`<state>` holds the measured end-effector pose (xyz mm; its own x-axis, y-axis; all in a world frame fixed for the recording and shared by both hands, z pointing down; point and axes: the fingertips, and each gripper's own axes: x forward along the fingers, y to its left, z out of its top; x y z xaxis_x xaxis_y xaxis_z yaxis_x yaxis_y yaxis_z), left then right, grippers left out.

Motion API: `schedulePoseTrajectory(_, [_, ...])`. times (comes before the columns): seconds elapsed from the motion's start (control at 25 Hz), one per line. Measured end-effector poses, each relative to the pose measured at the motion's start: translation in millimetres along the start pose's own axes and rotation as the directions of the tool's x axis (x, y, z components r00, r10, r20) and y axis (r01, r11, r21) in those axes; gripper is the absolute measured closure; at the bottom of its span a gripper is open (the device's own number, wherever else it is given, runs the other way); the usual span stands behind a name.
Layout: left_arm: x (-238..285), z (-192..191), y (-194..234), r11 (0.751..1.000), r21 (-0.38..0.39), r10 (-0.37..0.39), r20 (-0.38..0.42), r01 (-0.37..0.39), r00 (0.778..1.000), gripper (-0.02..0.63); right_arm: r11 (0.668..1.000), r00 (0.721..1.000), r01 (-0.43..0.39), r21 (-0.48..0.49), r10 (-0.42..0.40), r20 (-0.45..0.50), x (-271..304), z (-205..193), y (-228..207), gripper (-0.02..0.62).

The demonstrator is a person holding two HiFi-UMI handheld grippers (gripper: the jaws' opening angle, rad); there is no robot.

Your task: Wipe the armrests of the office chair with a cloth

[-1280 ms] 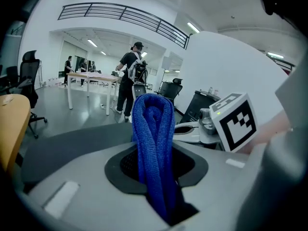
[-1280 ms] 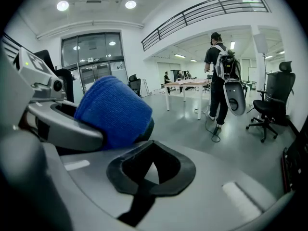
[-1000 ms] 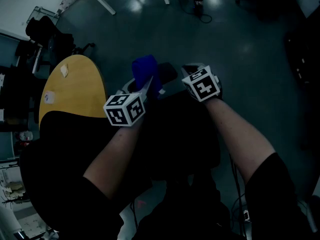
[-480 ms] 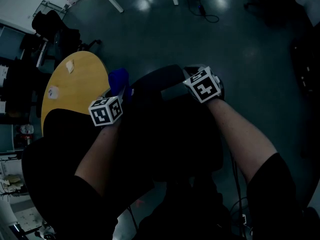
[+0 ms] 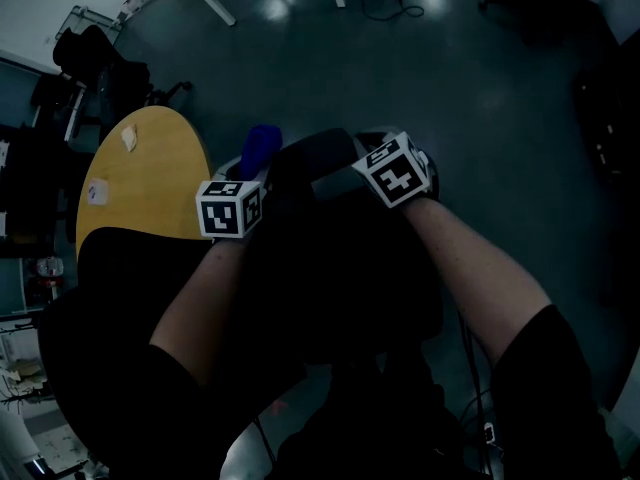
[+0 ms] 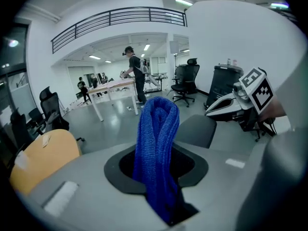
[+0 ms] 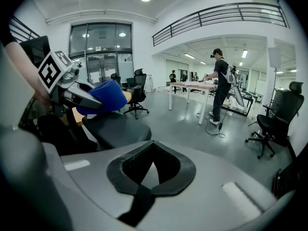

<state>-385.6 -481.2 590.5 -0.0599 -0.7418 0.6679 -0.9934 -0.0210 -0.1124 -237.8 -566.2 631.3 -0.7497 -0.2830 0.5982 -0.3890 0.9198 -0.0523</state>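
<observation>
In the head view my left gripper (image 5: 248,173) is shut on a blue knitted cloth (image 5: 262,146), which sits at the left end of the chair's dark armrest pad (image 5: 318,156). The left gripper view shows the cloth (image 6: 156,143) standing up folded between the jaws, the armrest pad (image 6: 195,129) just beyond it. My right gripper (image 5: 378,158) hovers at the pad's right end; its jaws look shut with nothing in them (image 7: 150,170). From the right gripper view the cloth (image 7: 103,96) lies above the pad (image 7: 118,126).
A round yellow table (image 5: 140,183) stands to the left of the chair. The black chair back (image 5: 340,278) is below my arms. Other office chairs (image 7: 276,117), a white table (image 7: 192,88) and a standing person (image 7: 221,85) are across the grey floor.
The left gripper with the cloth slid left off the middle of the armrest, then came back a little to the right. The right gripper has hardly moved.
</observation>
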Motion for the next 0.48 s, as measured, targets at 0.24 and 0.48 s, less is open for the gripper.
schedulePoseTrajectory(0.24, [23.6, 26.3, -44.6, 0.997, 0.03, -0.072, 0.013, 0.071, 0.997, 0.482, 1.0, 1.0, -0.001, 0.001, 0.001, 0.01, 1.2, 2.2, 1.4, 0.594])
schedulePoseTrajectory(0.48, [36.6, 42.3, -66.8, 0.995, 0.014, -0.1, 0.034, 0.099, 0.994, 0.482, 1.0, 0.999, 0.0, 0.021, 0.0, 0.038, -3.5, -0.2, 1.2, 0.595])
